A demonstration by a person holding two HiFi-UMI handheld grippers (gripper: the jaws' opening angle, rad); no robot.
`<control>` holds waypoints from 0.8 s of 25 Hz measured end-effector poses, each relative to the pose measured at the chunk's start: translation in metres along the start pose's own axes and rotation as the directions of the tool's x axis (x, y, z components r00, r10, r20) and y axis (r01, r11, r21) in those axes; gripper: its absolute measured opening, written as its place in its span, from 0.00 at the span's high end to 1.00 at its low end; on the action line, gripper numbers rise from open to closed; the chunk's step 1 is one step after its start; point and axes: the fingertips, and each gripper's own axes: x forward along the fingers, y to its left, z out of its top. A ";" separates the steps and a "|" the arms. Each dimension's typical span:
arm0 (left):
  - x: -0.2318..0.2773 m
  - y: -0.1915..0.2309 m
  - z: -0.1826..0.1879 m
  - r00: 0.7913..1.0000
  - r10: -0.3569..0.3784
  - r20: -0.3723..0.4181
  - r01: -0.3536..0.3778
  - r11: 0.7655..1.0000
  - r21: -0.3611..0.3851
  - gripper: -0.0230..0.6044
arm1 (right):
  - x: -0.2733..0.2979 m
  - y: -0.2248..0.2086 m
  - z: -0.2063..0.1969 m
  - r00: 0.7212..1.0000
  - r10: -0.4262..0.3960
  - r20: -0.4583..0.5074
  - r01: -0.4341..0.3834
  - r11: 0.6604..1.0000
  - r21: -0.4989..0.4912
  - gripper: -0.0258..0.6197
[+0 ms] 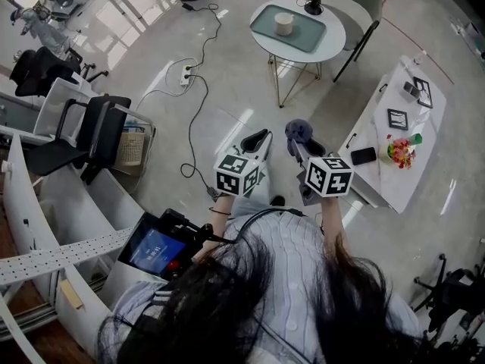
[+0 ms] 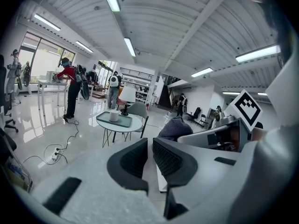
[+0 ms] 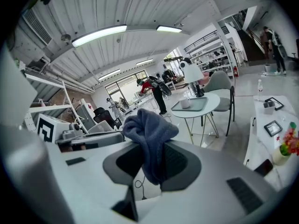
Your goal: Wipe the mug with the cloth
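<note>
Honestly, nothing's getting wiped yet. The person stands well back from the round white table (image 1: pixel 334 45), where the cream cylindrical mug (image 1: pixel 284 23) sits upright on a teal rectangular tray (image 1: pixel 261 21). The right gripper (image 1: pixel 298 138) has its jaws pinched on a bunched blue-grey terry cloth (image 3: pixel 148 129). Most of the wad pokes out above the tips and a tail hangs below. The left gripper (image 2: pixel 150 157) is empty, its ribbed pads nearly together with only a slit between them.

If it were me, I'd walk right up to the table first. Then I'd spread the left jaws and clamp the mug by its wall so it can't skate on the tray, and only then press the fat part of the cloth flat against the side. Rubbing a loose mug would probably just tip it.
</note>
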 end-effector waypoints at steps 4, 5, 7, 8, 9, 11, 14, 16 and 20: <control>0.026 0.023 0.017 1.000 -0.011 0.000 0.011 1.000 0.001 0.89 | 0.025 -0.014 0.016 1.000 -0.009 -0.010 0.009 1.000 0.004 0.81; 0.033 0.028 0.023 1.000 -0.016 0.004 0.016 1.000 0.000 0.89 | 0.032 -0.018 0.023 1.000 -0.013 -0.009 0.013 1.000 0.008 0.81; 0.049 0.040 0.035 1.000 -0.030 0.007 0.030 1.000 0.001 0.89 | 0.046 -0.027 0.037 1.000 -0.021 -0.007 0.021 1.000 0.015 0.81; 0.057 0.046 0.041 0.999 -0.034 0.006 0.034 0.999 0.003 0.89 | 0.053 -0.031 0.043 1.000 -0.024 -0.009 0.024 1.000 0.016 0.81; 0.066 0.053 0.047 0.999 -0.038 0.004 0.038 0.999 0.005 0.89 | 0.060 -0.035 0.049 1.000 -0.028 -0.012 0.028 1.000 0.014 0.81; 0.083 0.067 0.059 0.999 -0.045 0.000 0.045 0.999 0.008 0.89 | 0.075 -0.042 0.061 0.999 -0.035 -0.020 0.036 0.999 0.010 0.81; 0.106 0.087 0.079 0.998 -0.059 -0.002 0.059 0.998 0.014 0.89 | 0.096 -0.053 0.080 0.999 -0.048 -0.023 0.049 0.999 0.019 0.81; 0.121 0.101 0.092 0.998 -0.067 -0.005 0.067 0.997 0.023 0.89 | 0.112 -0.059 0.094 0.998 -0.057 -0.027 0.057 0.998 0.022 0.81; 0.144 0.131 0.109 0.996 -0.080 -0.029 0.081 0.996 0.046 0.89 | 0.148 -0.068 0.117 0.997 -0.067 -0.035 0.068 0.997 0.027 0.81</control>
